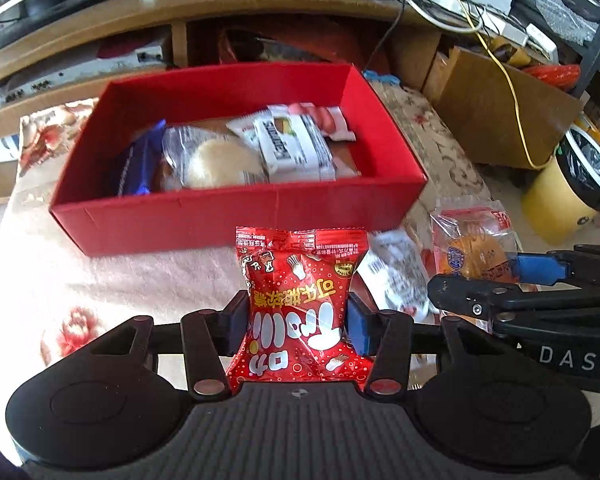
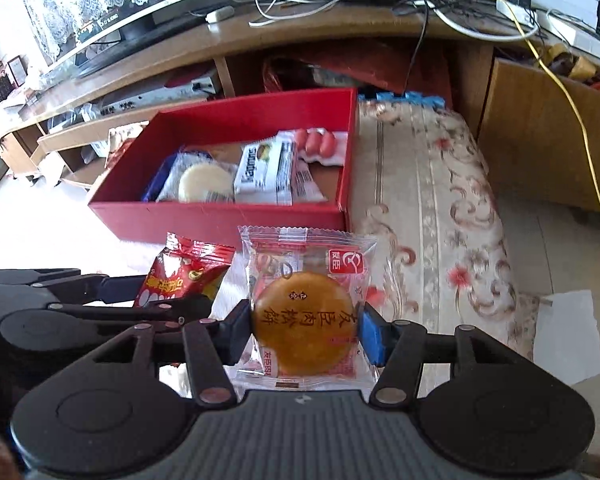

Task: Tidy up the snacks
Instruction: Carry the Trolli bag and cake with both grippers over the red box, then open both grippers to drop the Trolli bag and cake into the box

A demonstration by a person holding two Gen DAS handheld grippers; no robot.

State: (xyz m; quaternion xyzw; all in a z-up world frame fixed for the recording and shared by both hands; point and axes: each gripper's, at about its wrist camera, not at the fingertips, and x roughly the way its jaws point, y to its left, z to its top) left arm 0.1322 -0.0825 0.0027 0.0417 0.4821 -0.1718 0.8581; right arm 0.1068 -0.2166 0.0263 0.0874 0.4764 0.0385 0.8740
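My left gripper (image 1: 297,318) is shut on a red candy bag (image 1: 300,280), held upright just in front of the red box (image 1: 236,220). My right gripper (image 2: 306,326) is shut on a clear packet with a round golden cake (image 2: 306,320). That cake packet (image 1: 476,248) and the right gripper (image 1: 536,280) also show at the right of the left wrist view. The red bag (image 2: 184,276) and the left gripper (image 2: 176,288) show at the left of the right wrist view. The red box (image 2: 220,216) holds several wrapped snacks, among them a pale round cake (image 2: 206,182) and a white packet (image 2: 266,174).
A white printed packet (image 1: 396,276) lies on the floral cloth (image 2: 432,208) between the grippers. Behind the box runs a low wooden shelf (image 1: 260,4) with cables. A cardboard box (image 1: 500,108) and a yellow bin (image 1: 572,184) stand to the right. White paper (image 2: 568,336) lies on the floor.
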